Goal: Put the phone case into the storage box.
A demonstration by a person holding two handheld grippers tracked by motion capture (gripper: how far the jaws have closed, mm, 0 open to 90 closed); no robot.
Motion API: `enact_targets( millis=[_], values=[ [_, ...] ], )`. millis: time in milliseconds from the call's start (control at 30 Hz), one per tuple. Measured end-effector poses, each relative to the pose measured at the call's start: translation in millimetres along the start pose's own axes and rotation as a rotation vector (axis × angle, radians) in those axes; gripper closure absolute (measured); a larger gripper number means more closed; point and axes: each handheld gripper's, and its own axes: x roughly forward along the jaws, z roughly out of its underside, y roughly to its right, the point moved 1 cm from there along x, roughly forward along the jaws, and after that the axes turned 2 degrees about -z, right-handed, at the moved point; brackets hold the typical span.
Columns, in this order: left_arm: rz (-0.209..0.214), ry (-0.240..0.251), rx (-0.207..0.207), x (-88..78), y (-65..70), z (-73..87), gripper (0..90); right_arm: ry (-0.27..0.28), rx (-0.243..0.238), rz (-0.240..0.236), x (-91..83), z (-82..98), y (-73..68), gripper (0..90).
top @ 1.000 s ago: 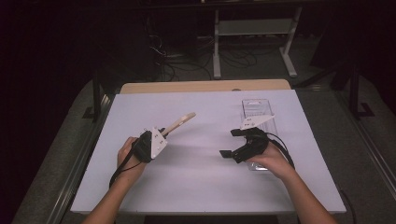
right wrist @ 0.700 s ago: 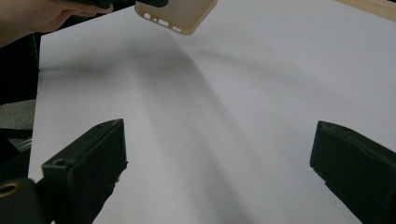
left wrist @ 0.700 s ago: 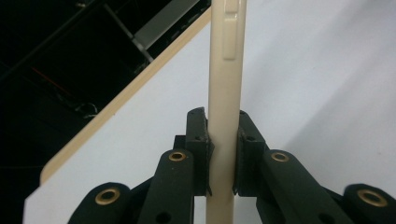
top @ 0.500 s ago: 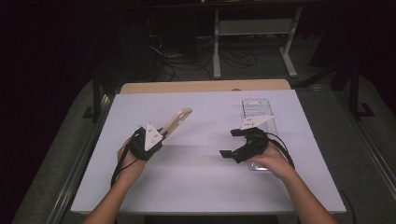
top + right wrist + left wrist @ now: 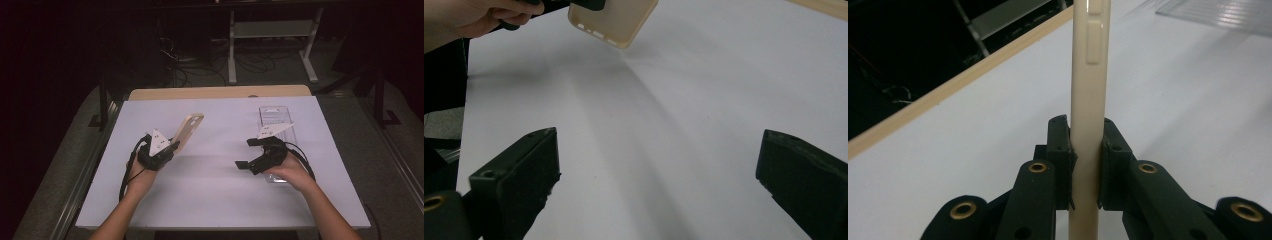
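Note:
A cream phone case (image 5: pixel 188 131) is held off the white table, tilted up toward the back. My left gripper (image 5: pixel 167 148) is shut on its lower end. The left gripper view shows the case (image 5: pixel 1089 90) edge-on, pinched between both pads, with my left gripper (image 5: pixel 1087 165) closed around it. At the right, my right gripper (image 5: pixel 247 154) stands open, pointing left toward the table's middle, nothing between its fingers. The right gripper view has my right gripper (image 5: pixel 659 180) wide open over bare table, and the case (image 5: pixel 613 19) hangs at the top.
A clear plastic tray (image 5: pixel 276 121) lies on the white table (image 5: pixel 215 200) at the back right, just behind my right hand. A wooden edge (image 5: pixel 220 92) runs along the table's far side. Beyond it are a dark floor, cables and a metal stand (image 5: pixel 272 30).
The left gripper has lifted the phone case and turned it, so its broad face now shows and it stands steeper. The right gripper has stayed where it was.

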Motion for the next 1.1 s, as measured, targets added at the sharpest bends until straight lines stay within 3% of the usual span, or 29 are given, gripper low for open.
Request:
enact_targets(
  millis=[200, 300, 500, 1100],
  values=[
    [0.022, 0.013, -0.090, -1.2, -4.7, 0.5, 79.1, 0.003, 0.008, -0.002, -0.4, -0.1, 1.0, 2.7],
    [0.023, 0.015, -0.099, -1.7, -6.0, 0.6, 79.1, 0.003, 0.020, -0.006, -0.2, -0.4, 2.5, 2.1],
    [0.007, 0.006, -0.098, -1.9, -5.9, 0.5, 79.1, 0.009, 0.052, 0.003, -0.3, -2.0, 4.8, 1.9],
    [-0.002, 0.019, -0.103, -3.9, -5.5, 0.1, 79.0, -0.006, 0.076, 0.009, 6.7, -24.9, -1.4, 0.0]
  ],
)
